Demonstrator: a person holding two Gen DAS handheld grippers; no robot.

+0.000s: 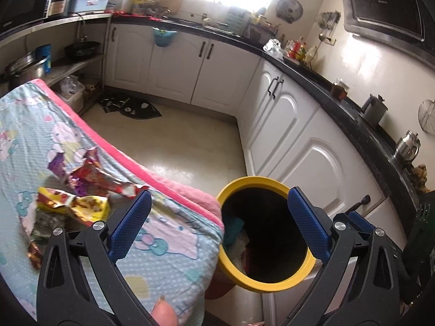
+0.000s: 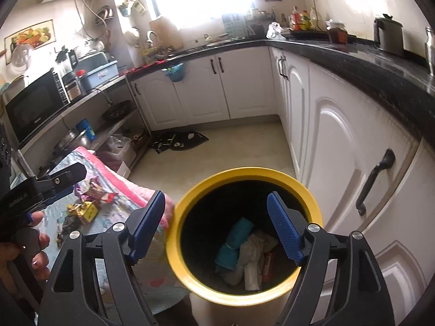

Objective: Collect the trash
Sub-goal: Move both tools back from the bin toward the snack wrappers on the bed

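Note:
A bin with a yellow rim [image 1: 252,180] stands on the floor beside a surface draped in a cartoon-print cloth [image 1: 168,233]. Crumpled snack wrappers [image 1: 81,187], red, purple and yellow, lie on the cloth to the left. My left gripper [image 1: 219,190] is open and empty, spanning the cloth's corner and the bin's mouth. In the right wrist view my right gripper [image 2: 216,194] hangs open and empty just above the bin [image 2: 244,172]. Inside it lie a teal bundle and pale crumpled trash [image 2: 244,250]. The wrappers [image 2: 89,198] show at the left there.
White cabinets [image 1: 299,141] under a black countertop [image 1: 353,108] run close along the bin's right side. A dark mat [image 1: 136,108] lies on the pale floor by the far cabinets. Shelves with pots and a microwave [image 2: 35,106] stand left. A hand [image 2: 38,244] grips the left tool.

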